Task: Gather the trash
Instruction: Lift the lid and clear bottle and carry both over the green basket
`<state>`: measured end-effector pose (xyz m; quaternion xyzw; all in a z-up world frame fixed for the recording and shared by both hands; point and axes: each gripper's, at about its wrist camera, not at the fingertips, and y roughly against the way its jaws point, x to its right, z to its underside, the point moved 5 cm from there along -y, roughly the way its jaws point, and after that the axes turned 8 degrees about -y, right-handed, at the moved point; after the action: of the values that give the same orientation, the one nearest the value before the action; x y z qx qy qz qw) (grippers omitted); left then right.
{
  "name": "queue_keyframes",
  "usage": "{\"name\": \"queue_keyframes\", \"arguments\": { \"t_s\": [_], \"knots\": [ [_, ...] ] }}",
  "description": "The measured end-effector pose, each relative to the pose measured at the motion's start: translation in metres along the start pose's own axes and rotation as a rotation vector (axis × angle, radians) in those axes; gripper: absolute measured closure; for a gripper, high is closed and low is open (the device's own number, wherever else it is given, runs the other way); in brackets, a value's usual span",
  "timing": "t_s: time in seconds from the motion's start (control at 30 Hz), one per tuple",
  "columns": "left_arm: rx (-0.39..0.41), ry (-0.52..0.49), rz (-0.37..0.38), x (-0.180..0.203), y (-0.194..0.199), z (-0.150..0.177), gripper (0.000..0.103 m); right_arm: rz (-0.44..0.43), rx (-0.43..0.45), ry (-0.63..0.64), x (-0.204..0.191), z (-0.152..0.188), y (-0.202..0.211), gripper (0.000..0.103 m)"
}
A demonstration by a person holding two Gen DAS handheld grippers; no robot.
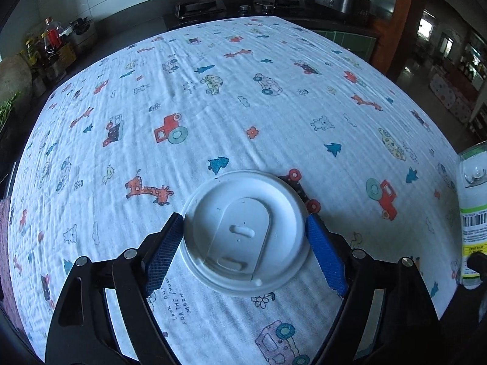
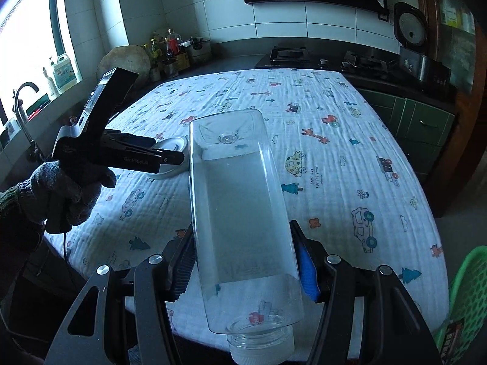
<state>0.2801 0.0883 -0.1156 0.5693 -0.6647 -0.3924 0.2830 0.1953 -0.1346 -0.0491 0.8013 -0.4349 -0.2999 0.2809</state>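
Observation:
My left gripper [image 1: 245,222] is closed on a white plastic cup lid [image 1: 243,231], its blue pads [image 1: 166,248] against both sides of the rim, just above the patterned tablecloth [image 1: 213,106]. My right gripper [image 2: 243,249] is shut on a clear plastic bottle [image 2: 240,213], held with its cap end toward the camera and its base pointing away over the table. The bottle also shows at the right edge of the left wrist view [image 1: 473,213]. The left gripper with the lid [image 2: 170,146] shows in the right wrist view, held by a gloved hand [image 2: 64,194].
A green mesh basket [image 2: 465,298] stands off the table's right front corner. A counter with a stove [image 2: 289,54], jars [image 2: 170,48] and a rice cooker [image 2: 417,51] runs behind the table. A sink tap [image 2: 24,109] is at the left.

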Motion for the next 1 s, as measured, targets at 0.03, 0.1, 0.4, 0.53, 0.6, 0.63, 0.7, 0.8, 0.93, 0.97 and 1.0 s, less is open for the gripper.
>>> {"name": "queue_keyframes", "arguments": {
  "t_s": [0.03, 0.1, 0.4, 0.53, 0.6, 0.63, 0.7, 0.8, 0.93, 0.97, 1.0],
  "knots": [
    [0.004, 0.002, 0.003, 0.0, 0.0, 0.0, 0.022, 0.002, 0.001, -0.005, 0.001, 0.001, 0.001, 0.047],
    [0.009, 0.013, 0.009, -0.002, 0.0, 0.0, 0.023, 0.008, 0.004, -0.011, 0.003, 0.003, 0.003, 0.047],
    [0.047, 0.045, 0.054, 0.008, 0.016, -0.001, 0.025, 0.03, 0.035, -0.066, 0.017, 0.007, 0.018, 0.047],
    [0.092, 0.025, 0.112, 0.035, 0.035, -0.013, 0.025, 0.063, 0.069, -0.108, 0.035, 0.01, 0.035, 0.047],
    [0.11, 0.007, 0.14, 0.054, 0.042, -0.021, 0.025, 0.089, 0.082, -0.133, 0.048, 0.011, 0.042, 0.047],
    [0.119, -0.005, 0.16, 0.065, 0.046, -0.026, 0.025, 0.11, 0.092, -0.148, 0.057, 0.013, 0.048, 0.047],
    [0.134, -0.026, 0.191, 0.087, 0.052, -0.033, 0.025, 0.148, 0.113, -0.186, 0.079, 0.018, 0.063, 0.047],
    [0.15, -0.054, 0.255, 0.122, 0.058, -0.045, 0.025, 0.217, 0.137, -0.242, 0.113, 0.026, 0.082, 0.047],
    [0.155, -0.091, 0.324, 0.171, 0.06, -0.059, 0.025, 0.333, 0.161, -0.335, 0.172, 0.042, 0.111, 0.047],
    [0.153, -0.098, 0.34, 0.182, 0.059, -0.063, 0.025, 0.366, 0.166, -0.356, 0.187, 0.047, 0.119, 0.047],
    [0.152, -0.106, 0.359, 0.195, 0.059, -0.067, 0.025, 0.409, 0.167, -0.381, 0.205, 0.053, 0.126, 0.047]
  ]
}}
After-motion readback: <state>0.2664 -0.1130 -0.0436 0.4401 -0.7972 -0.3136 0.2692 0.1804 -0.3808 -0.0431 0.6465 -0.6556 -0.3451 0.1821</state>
